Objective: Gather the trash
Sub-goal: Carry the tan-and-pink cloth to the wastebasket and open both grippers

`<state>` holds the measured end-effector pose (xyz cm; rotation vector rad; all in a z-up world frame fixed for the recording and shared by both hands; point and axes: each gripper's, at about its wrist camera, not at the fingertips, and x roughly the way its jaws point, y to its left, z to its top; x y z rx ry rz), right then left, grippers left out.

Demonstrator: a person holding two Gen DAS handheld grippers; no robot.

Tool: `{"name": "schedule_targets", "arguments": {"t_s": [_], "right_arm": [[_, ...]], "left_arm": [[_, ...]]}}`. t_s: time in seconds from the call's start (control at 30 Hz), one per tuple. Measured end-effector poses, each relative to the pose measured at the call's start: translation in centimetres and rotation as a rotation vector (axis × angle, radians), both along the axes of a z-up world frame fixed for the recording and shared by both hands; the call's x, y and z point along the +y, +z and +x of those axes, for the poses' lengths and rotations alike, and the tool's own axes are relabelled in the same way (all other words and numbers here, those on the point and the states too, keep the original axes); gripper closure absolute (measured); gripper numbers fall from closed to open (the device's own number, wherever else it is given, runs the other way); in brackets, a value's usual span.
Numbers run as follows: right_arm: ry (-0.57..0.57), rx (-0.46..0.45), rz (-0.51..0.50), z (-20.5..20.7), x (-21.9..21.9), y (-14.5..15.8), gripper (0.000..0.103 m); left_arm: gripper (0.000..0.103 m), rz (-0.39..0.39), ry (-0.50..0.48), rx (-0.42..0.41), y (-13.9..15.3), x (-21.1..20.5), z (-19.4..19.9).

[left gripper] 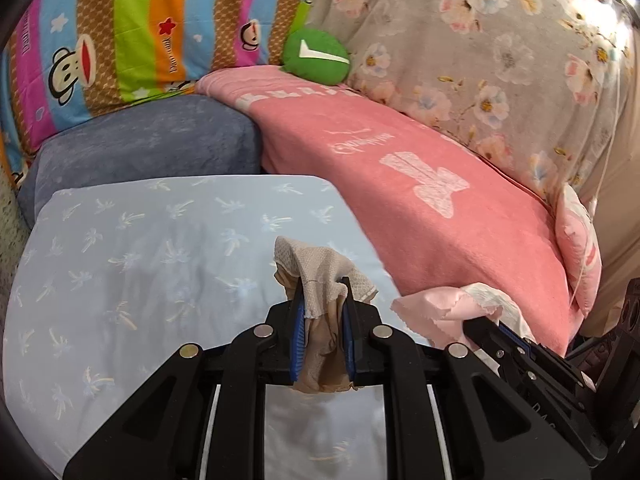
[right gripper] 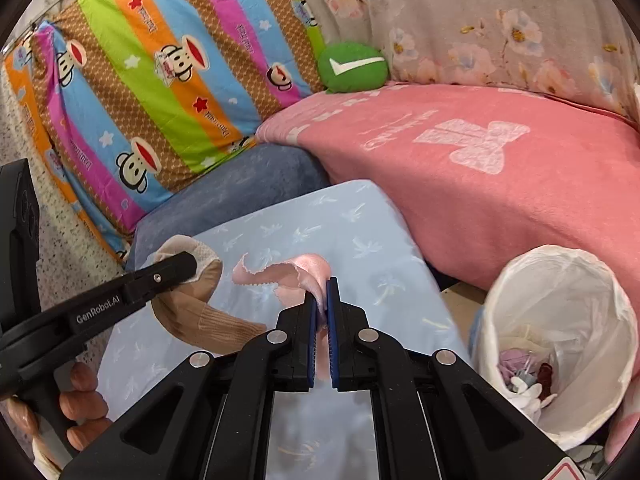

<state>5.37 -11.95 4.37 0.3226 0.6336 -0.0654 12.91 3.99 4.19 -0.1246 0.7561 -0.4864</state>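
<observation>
My left gripper [left gripper: 323, 286] is shut on a beige sock [left gripper: 320, 280] and holds it above the light blue pillow [left gripper: 140, 260]. The sock hangs below the fingers and also shows in the right wrist view [right gripper: 196, 316]. My right gripper [right gripper: 321, 286] is shut on a pink cloth [right gripper: 288, 276], also above the blue pillow [right gripper: 360, 240]. In the left wrist view the pink cloth [left gripper: 432, 312] and the right gripper sit at lower right. A white-lined trash bin [right gripper: 560, 340] with several scraps inside stands to the right of my right gripper.
A pink blanket [left gripper: 420, 200] lies beyond the pillow, with a green round cushion [left gripper: 316, 56] behind it. A striped monkey-print pillow [right gripper: 160, 80] and a grey-blue cushion [left gripper: 152, 140] are at the back left. Floral bedding [left gripper: 500, 60] fills the back right.
</observation>
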Motion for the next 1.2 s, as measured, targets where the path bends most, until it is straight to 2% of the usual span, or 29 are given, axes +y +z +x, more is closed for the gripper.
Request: {"name": "schedule_targets", "arguments": {"t_s": [0.7, 1.2], "right_arm": [[-0.180, -0.089, 0.036, -7.7, -9.7, 3.4, 0.098], [-0.298, -0.122, 0.029, -11.0, -16.4, 4.2, 0.092]], "left_arm": [[0.088, 0.035, -0.216, -0.079, 2.9, -10.7, -6.2], [0.085, 0.045, -0.352, -0.093, 3.5, -18.3, -8.2]]}}
